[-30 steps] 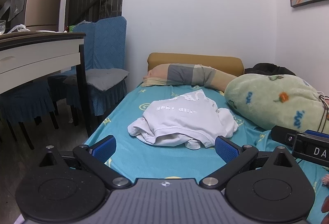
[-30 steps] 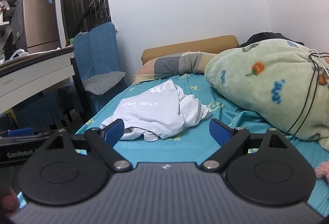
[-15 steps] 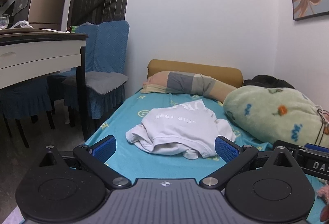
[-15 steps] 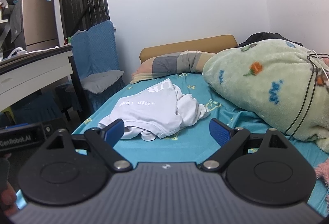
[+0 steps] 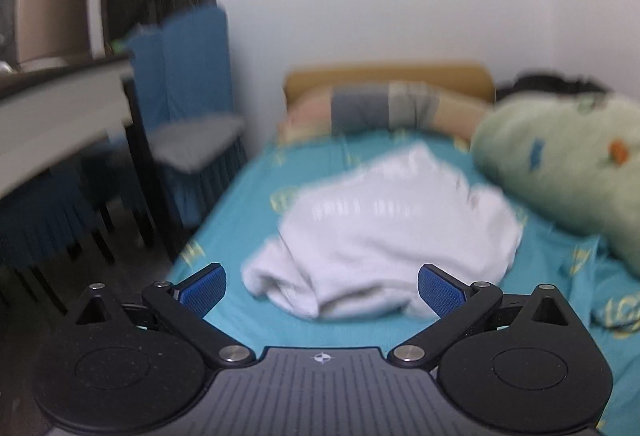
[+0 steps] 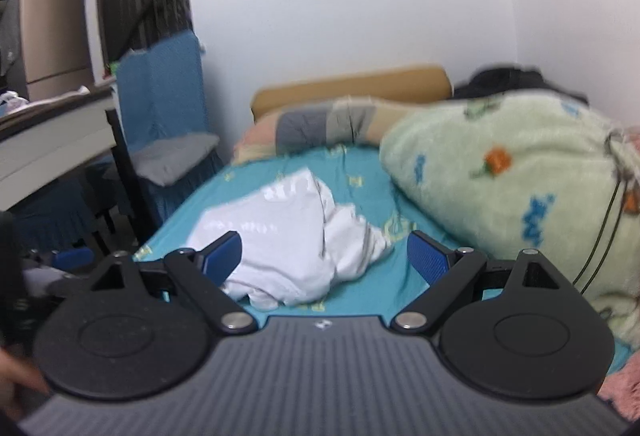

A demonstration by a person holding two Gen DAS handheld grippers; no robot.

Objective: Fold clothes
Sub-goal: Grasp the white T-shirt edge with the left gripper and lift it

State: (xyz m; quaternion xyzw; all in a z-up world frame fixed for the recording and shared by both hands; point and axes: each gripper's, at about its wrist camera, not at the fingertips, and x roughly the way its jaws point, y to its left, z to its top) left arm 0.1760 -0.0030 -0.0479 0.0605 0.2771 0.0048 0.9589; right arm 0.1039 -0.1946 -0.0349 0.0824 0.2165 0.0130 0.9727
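Observation:
A crumpled white T-shirt [image 5: 384,232] with pale lettering lies in a heap on the teal bed sheet [image 5: 248,212]. In the left wrist view my left gripper [image 5: 322,290] is open, its blue pads level with the shirt's near edge and apart from the cloth. From the right wrist camera the same shirt [image 6: 296,236] shows left of centre. My right gripper [image 6: 324,256] hovers open over the shirt's near part and holds nothing. Both views are blurred by motion.
A rolled green blanket [image 6: 512,188] fills the bed's right side. A striped pillow [image 5: 392,112] lies against the tan headboard [image 6: 352,88]. Left of the bed stand blue-covered chairs [image 5: 188,108] and a white table [image 5: 60,116]. A hand [image 6: 16,388] shows at the lower left.
Both grippers have moved forward toward the shirt, which now looks larger and closer between the fingers. The shirt itself has not moved. Both stay open.

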